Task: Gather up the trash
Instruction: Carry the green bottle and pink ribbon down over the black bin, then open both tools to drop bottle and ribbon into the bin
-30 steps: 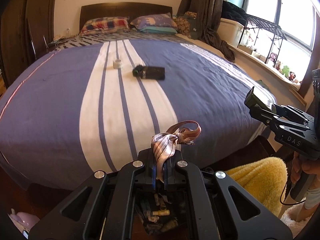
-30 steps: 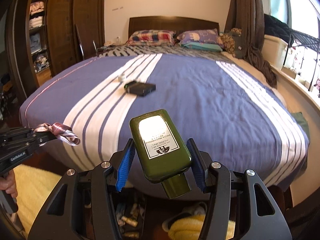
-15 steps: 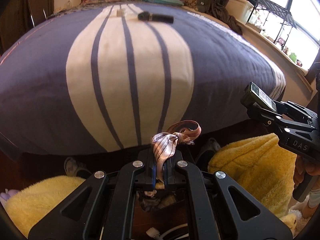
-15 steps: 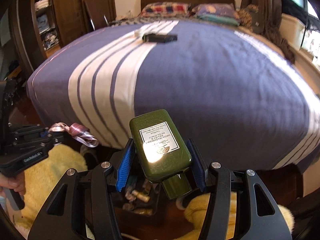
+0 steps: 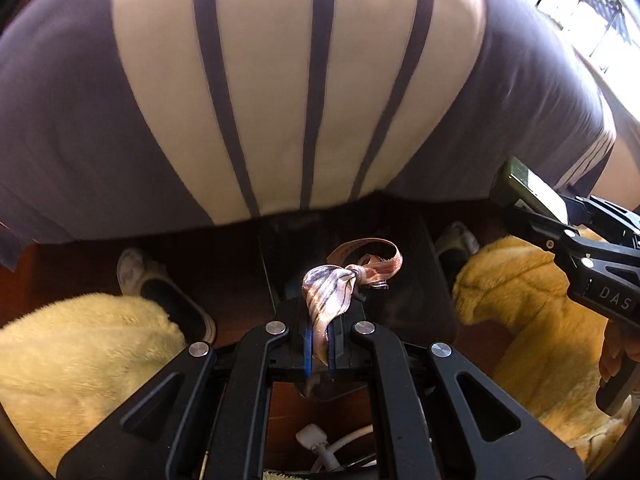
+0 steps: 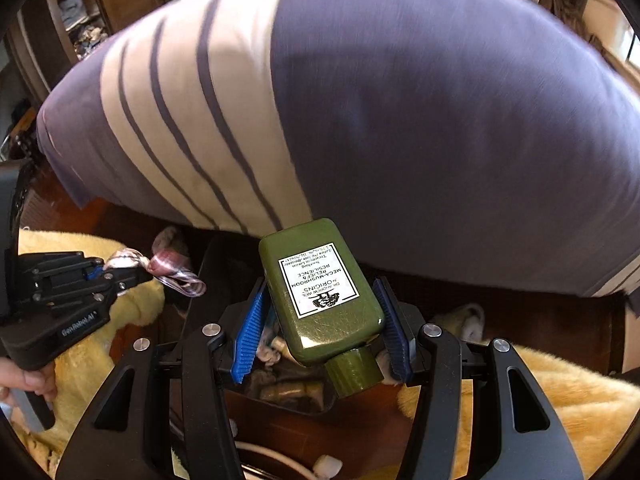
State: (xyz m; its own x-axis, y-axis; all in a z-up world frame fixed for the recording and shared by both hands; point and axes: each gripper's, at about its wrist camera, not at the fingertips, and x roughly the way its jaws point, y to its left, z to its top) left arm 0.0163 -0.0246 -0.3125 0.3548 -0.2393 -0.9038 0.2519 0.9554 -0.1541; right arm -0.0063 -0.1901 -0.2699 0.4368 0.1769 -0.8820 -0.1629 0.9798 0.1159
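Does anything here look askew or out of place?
The green bottle sits crooked in the right gripper, cap toward the camera, label upside down. The ribbon dangles loosely from the shut left gripper. Nothing looks spilled or broken.

Each hand-held gripper (image 5: 320, 354) (image 6: 320, 332) is matte black with silver round screws and ribbed blue finger pads (image 6: 249, 330); white lettering marks both bodies. The person wears fuzzy yellow trousers (image 5: 84, 356).
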